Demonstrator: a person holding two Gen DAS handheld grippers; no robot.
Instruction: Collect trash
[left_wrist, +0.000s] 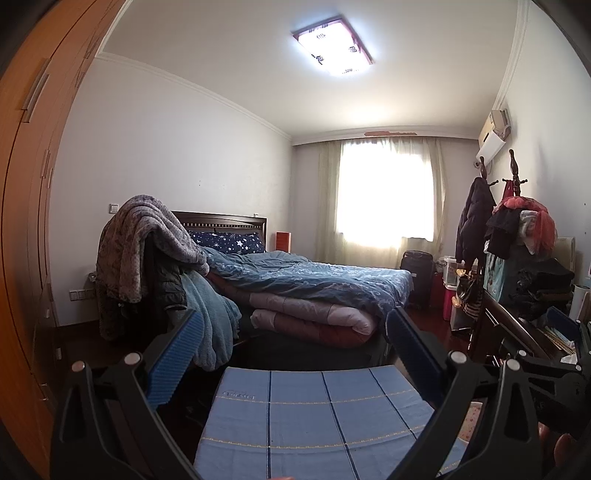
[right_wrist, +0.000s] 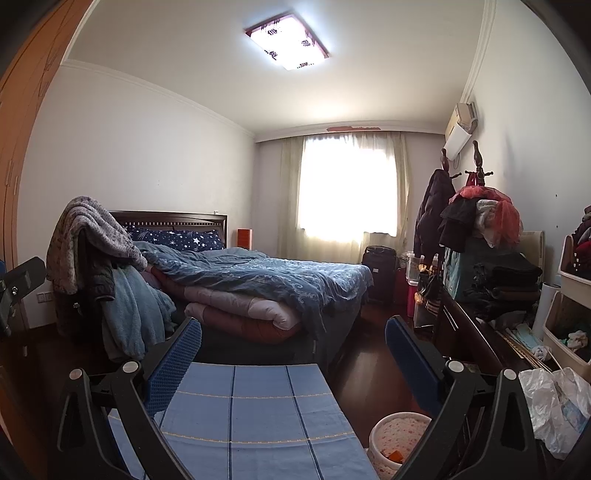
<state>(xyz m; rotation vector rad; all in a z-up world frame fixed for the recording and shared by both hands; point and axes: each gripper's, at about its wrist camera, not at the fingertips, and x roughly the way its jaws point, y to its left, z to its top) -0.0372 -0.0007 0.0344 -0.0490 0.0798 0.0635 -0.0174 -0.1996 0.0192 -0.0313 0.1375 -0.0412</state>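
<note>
Well, nothing has been gathered yet, by the look of it. Both tongs are held out over a blue checked cloth (right_wrist: 240, 413), pointing down the room toward the bed (right_wrist: 258, 284) and the bright window (right_wrist: 347, 184). The left tongs (left_wrist: 295, 354) stand spread wide with nothing between the blue pads, and the right tongs (right_wrist: 293, 354) are just the same — released, empty, touching nothing.

The likeliest trash sits on the right side of the room. A crumpled plastic bag (right_wrist: 554, 410) lies on the edge of the dark desk (right_wrist: 469, 332), just beside the right tongs' outer frame, and further back on the desk there are loose scraps (right_wrist: 532, 343) and thin sticks, too small to name for certain. Down on the floor, between the cloth and the desk, stands a small round bin (right_wrist: 397, 439) with a patterned liner; something orange shows inside it, so it may already hold a bit of rubbish, though I cannot tell how much.

So I'd judge the job to be at its very start: nothing in either grip, the bag not yet lifted, the scraps still lying about. What is left seems to be everything — reaching right for the bag, clearing the bits off the desk, and dropping it all in the bin. The bag looks soft and slack, so it should pinch easily but may trail or spill.
</note>
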